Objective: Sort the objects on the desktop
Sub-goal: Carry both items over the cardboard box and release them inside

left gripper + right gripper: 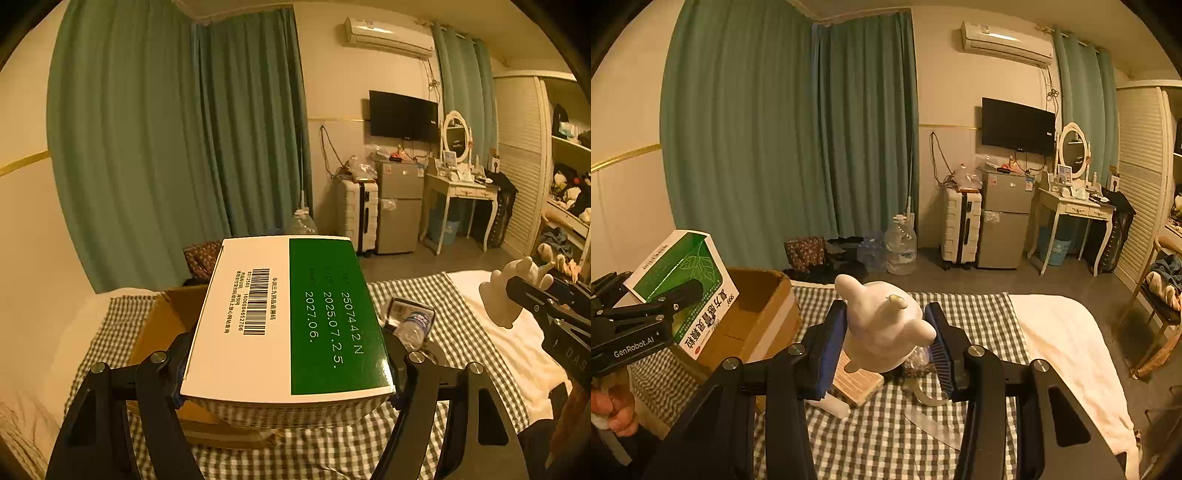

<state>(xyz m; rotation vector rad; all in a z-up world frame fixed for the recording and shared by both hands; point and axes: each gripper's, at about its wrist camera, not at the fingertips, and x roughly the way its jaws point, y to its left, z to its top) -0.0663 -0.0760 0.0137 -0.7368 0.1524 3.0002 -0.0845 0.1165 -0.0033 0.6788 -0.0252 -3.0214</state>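
cardboard sits at the far left of the scene: an open brown carton (759, 314) on the checked cloth (436, 306), its flaps up and its mouth facing the ceiling. just above and in front of it the left gripper (286, 384) clamps a green-and-white medicine box (288, 317) across its width, both pads pressed to the box's sides, so the box hangs clear of the cloth with its barcode face up. in the right wrist view the same box shows tilted beside the carton's near wall, and a hand (613, 410) grips the tool's handle at the frame's lower left.

moving right, a small book or packet (857, 380) and a clear plastic bottle (415, 328) lie on the cloth, not yet sorted. further right the right gripper (886, 332) pinches a white plush toy (882, 325) between its blue pads, the toy upright and lifted off the surface. beyond that lies a white blanket (1067, 339).

the step in hand looks like the carry: both things are picked and raised, neither yet placed. the next move probably calls for bringing the medicine box over the carton's mouth, levelling it so it clears the flaps, then spreading the jaws. the toy would likely follow, or go elsewhere; which bin suits it i cannot tell.
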